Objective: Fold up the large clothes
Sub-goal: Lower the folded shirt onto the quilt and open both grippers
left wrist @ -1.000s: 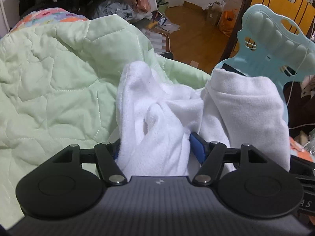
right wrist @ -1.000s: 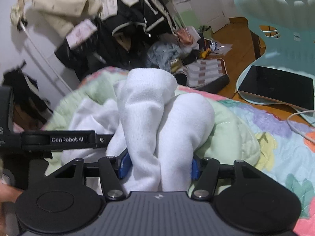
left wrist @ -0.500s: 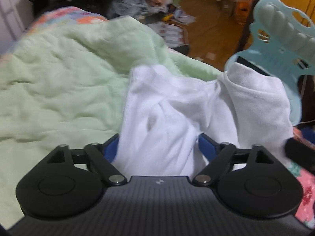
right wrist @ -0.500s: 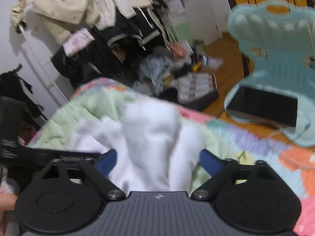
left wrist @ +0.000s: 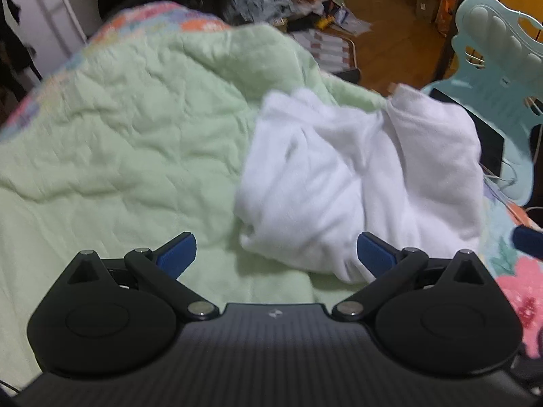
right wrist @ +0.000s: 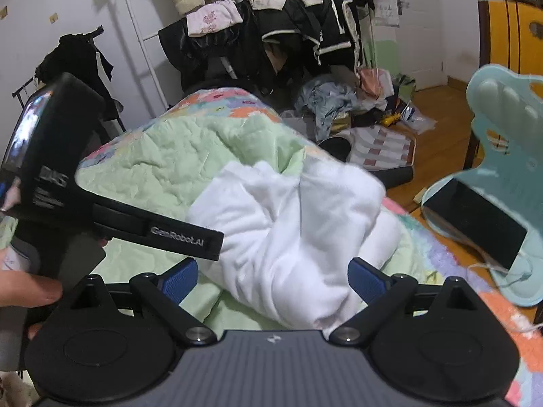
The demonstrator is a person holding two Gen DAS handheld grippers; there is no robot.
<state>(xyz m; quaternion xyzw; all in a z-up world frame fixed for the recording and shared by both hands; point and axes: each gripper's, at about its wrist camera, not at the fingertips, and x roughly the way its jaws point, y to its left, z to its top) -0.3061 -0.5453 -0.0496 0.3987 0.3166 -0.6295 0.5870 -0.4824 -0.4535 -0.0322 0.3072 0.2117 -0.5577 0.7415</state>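
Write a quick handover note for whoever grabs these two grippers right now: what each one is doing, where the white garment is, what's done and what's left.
Left hand-held gripper: open, empty, fingers short of the white garment.
Right hand-held gripper: open, fingers either side of the garment's near edge, not clamped.
The white garment lies in a bunched heap on the green quilt, near the bed edge by the teal chair.
Done: garment set down and let go by both grippers.
Left: it looks rumpled, not neatly folded; probably re-grip, spread it flat and fold.
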